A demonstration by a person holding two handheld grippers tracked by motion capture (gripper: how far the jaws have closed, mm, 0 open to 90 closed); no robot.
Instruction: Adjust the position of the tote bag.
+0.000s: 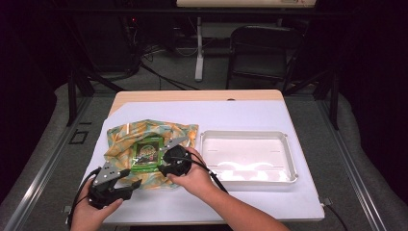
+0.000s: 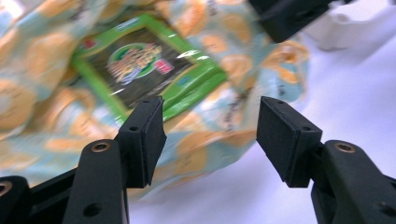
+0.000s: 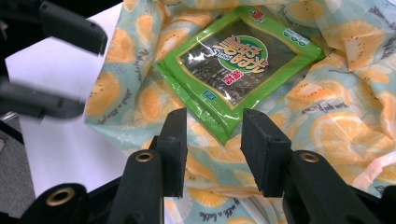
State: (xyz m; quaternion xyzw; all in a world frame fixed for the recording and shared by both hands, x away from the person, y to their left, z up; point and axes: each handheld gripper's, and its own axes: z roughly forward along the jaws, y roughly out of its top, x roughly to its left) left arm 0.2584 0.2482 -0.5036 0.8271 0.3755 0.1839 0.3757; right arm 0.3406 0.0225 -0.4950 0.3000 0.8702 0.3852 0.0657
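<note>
Two grippers, left (image 1: 126, 184) and right (image 3: 212, 140), hover with jaws apart, holding nothing. Green packet (image 1: 148, 153) lies on the cloth (image 1: 120, 139), lower left of the high view. Wrapping seems barely begun; the tray (image 1: 288, 159) sits empty.

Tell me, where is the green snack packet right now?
In the high view the green snack packet lies on the orange-print cloth, on the table's left half, left of the white tray. The right gripper is right beside it.

green seaweed packet (image 3: 236, 65), stylised logo lettering, none of it legible
</note>
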